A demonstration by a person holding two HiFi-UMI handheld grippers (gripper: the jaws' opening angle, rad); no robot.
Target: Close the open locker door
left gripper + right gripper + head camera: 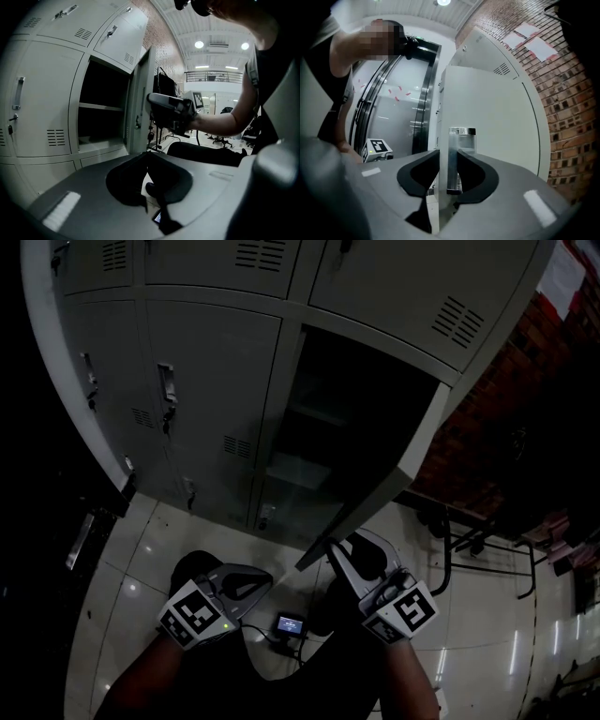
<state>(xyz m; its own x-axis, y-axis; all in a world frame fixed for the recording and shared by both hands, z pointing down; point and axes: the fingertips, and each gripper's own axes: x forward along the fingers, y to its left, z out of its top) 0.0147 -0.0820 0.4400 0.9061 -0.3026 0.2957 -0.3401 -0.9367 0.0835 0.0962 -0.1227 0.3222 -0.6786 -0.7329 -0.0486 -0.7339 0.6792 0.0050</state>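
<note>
The grey locker door (403, 465) stands swung out from its dark open compartment (347, 427); in the left gripper view the door (143, 93) shows edge-on beside a shelf. My right gripper (330, 545) is at the door's lower free edge. In the right gripper view, the right gripper (449, 154) straddles that edge, and both jaws lie against the metal handle (454, 159) on the door (487, 108). My left gripper (267, 576) hangs low to the left, away from the door. Its jaw tips meet, so the left gripper (144, 154) holds nothing.
Closed lockers (187, 381) with handles fill the left. A brick wall (497, 427) runs behind the open door, with chair legs (469, 540) on the floor at the right. A small lit device (289, 623) with a cable lies on the shiny floor by my feet.
</note>
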